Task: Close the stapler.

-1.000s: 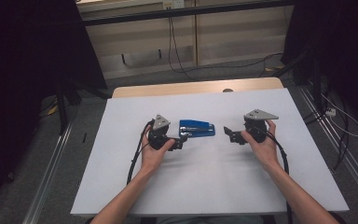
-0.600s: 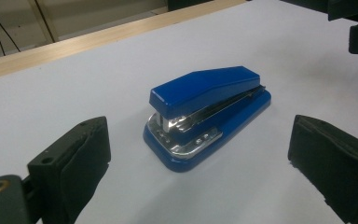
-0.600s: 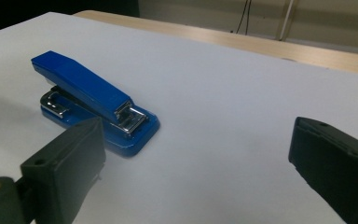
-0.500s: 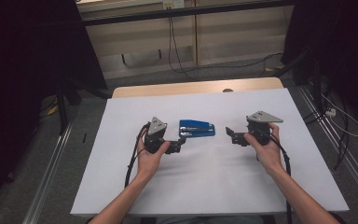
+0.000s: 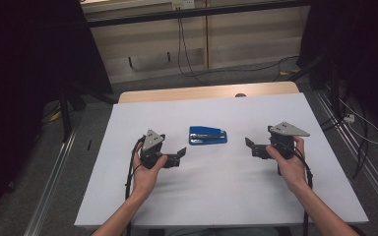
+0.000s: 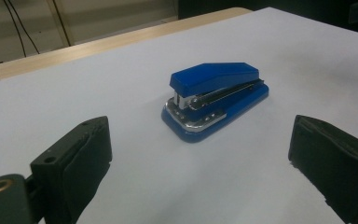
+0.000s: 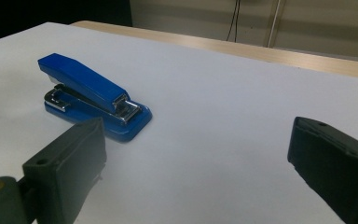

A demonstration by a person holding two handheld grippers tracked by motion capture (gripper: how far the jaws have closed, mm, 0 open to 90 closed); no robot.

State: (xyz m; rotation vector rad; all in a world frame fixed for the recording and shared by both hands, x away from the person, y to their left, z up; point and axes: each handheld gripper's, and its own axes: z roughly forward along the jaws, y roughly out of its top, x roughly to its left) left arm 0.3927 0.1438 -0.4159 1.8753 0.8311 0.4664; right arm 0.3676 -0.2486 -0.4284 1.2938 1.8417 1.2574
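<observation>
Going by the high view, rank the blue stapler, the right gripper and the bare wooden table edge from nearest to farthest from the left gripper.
1. Blue stapler, just ahead and right of the left gripper.
2. Right gripper, across the white sheet, beyond the stapler.
3. Wooden table edge, along the far side.

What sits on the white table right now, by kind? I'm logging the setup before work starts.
Blue stapler: 1
Hand-held grippers: 2, the left gripper and the right gripper, both open and apart from the stapler
Total: 3 things over the table
</observation>
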